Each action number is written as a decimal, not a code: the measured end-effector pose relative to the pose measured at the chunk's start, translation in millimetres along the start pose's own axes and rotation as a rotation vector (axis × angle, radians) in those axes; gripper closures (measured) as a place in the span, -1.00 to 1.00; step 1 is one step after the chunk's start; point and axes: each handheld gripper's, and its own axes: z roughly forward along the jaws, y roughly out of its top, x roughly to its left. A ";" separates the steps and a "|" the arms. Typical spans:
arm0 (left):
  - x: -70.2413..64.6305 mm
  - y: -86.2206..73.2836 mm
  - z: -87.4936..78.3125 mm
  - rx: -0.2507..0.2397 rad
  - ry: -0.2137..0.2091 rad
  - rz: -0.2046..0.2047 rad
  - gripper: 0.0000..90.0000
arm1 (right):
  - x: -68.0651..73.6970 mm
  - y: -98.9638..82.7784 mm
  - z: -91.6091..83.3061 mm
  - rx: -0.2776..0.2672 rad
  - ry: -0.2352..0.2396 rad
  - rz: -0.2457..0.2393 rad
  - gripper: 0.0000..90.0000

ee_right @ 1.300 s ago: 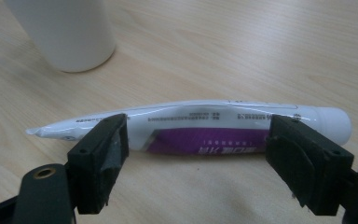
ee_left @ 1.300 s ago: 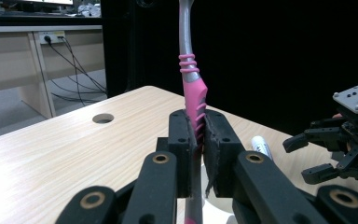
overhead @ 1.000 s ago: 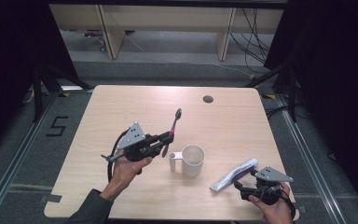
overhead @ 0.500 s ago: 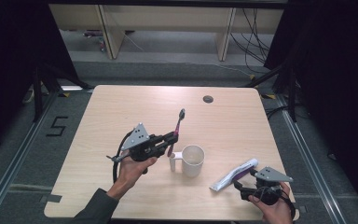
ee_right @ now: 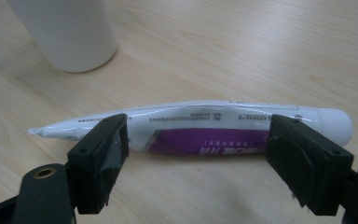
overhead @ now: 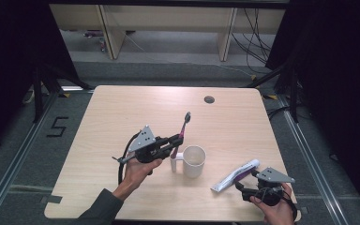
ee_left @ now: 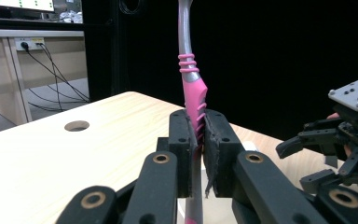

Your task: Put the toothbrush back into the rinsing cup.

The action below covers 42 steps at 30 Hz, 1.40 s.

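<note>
My left gripper (overhead: pixel 173 142) is shut on a pink and grey toothbrush (overhead: pixel 184 123), which stands upright with its head at the top, just left of a white mug (overhead: pixel 194 161). In the left gripper view the pads (ee_left: pixel 187 135) press the pink handle of the toothbrush (ee_left: pixel 193 93). A white and purple toothpaste tube (overhead: pixel 234 175) lies flat at the front right. My right gripper (overhead: pixel 243 186) sits low at its near side. In the right gripper view my right gripper (ee_right: pixel 196 163) is open, and the tube (ee_right: pixel 205 126) lies crosswise just beyond the tips, untouched.
The wooden table (overhead: pixel 122 112) has a round cable hole (overhead: pixel 209 99) near its far edge. The mug (ee_right: pixel 70 32) stands beyond the tube to the left in the right gripper view. Dark curtains and a floor with cables surround the table.
My left gripper has shifted slightly right, toward the mug, still holding the toothbrush. My right gripper and the tube have stayed where they were.
</note>
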 end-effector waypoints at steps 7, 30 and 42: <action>3.7 -10.6 -1.7 0.015 -0.002 0.005 0.81 | -0.1 0.0 0.2 -0.002 -0.002 -0.005 -0.51; 7.3 -33.1 -15.5 0.075 -0.009 -0.005 0.80 | 0.8 -0.2 0.7 0.000 0.009 0.006 -0.50; 5.3 -32.9 -22.6 0.112 0.019 -0.008 0.33 | 0.2 -0.2 0.5 0.006 0.003 -0.006 -0.51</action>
